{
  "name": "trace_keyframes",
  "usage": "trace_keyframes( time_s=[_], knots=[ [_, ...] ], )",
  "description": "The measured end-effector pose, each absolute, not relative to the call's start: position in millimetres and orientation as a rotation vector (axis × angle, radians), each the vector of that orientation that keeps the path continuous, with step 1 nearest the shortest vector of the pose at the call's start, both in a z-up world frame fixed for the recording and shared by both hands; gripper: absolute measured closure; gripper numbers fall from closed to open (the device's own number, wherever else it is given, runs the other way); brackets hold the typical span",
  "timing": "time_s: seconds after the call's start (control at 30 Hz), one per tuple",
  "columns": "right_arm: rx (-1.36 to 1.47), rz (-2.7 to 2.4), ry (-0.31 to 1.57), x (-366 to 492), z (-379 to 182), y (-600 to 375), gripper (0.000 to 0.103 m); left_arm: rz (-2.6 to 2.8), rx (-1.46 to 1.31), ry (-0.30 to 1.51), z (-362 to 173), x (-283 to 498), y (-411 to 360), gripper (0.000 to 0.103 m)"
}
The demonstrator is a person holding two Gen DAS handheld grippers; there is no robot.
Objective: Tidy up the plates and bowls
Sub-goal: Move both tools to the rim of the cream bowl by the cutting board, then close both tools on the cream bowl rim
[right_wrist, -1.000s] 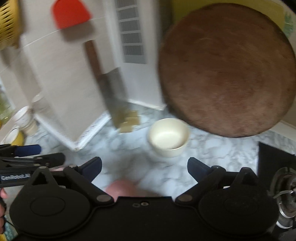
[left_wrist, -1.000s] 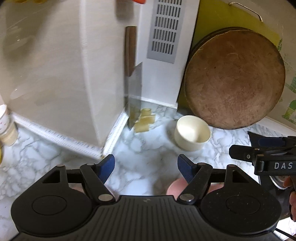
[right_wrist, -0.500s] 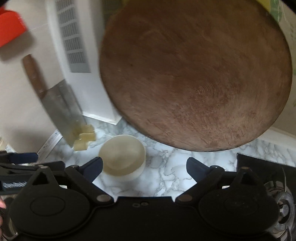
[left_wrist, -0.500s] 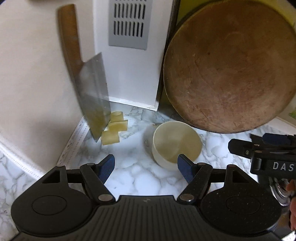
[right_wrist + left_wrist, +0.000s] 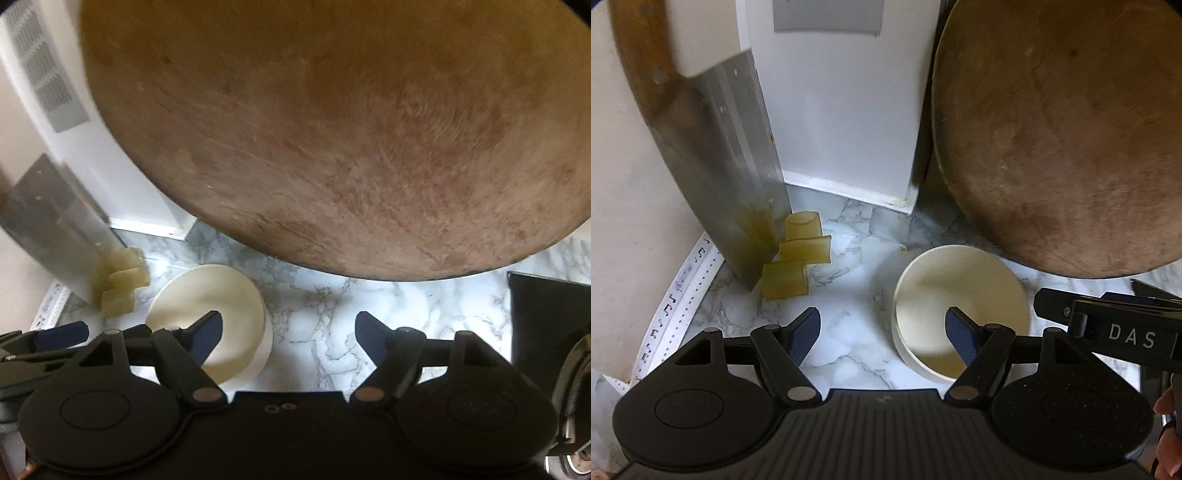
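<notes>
A cream bowl stands upright and empty on the marble counter, in front of a round wooden board. My left gripper is open and empty; its right finger hangs over the bowl's inside, its left finger is over bare counter. My right gripper is open and empty; its left finger is over the bowl, its right finger is over the counter. The right gripper's body with "DAS" lettering shows at the right of the left wrist view.
A large round wooden board leans against the wall behind the bowl. A cleaver hangs at the left above three yellowish blocks. A black stove edge lies at the right.
Both grippers have moved forward and down toward the bowl, which now lies under their inner fingers. The pink object near the grippers has dropped out of view. Both stay open.
</notes>
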State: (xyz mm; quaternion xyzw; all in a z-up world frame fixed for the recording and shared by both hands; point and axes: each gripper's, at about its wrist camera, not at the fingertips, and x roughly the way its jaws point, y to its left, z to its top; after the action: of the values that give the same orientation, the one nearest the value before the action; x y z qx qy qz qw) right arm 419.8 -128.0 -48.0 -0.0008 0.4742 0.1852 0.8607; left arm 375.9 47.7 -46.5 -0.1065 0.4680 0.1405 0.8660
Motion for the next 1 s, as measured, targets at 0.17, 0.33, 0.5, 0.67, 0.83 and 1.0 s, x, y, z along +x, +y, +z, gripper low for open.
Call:
trace_keyframes(
  time_s=[0.17, 0.33, 0.5, 0.67, 0.83, 1.0],
  knots=[
    [0.021, 0.385, 1.038, 428.6, -66.0, -122.2, 0.034, 0.312, -0.227, 0.999, -61.6, 386.8, 50.2, 0.033],
    [0.026, 0.380, 1.067, 432.7, -81.2, -115.0, 0.042, 0.305, -0.234, 1.028, -75.1, 396.2, 50.2, 0.048],
    [0.032, 0.377, 1.094, 431.5, -93.7, -108.9, 0.058, 0.289, -0.243, 1.045, -83.5, 400.6, 48.0, 0.071],
    [0.011, 0.392, 1.090, 427.7, -94.8, -101.4, 0.078, 0.279, -0.234, 1.057, -86.0, 404.1, 46.3, 0.082],
    [0.007, 0.399, 1.087, 428.6, -93.9, -98.6, 0.090, 0.276, -0.237, 1.064, -85.9, 408.2, 46.7, 0.090],
    [-0.005, 0.388, 1.082, 429.0, -92.4, -97.9, 0.095, 0.269, -0.228, 1.064, -83.2, 409.7, 46.4, 0.096]
  ],
)
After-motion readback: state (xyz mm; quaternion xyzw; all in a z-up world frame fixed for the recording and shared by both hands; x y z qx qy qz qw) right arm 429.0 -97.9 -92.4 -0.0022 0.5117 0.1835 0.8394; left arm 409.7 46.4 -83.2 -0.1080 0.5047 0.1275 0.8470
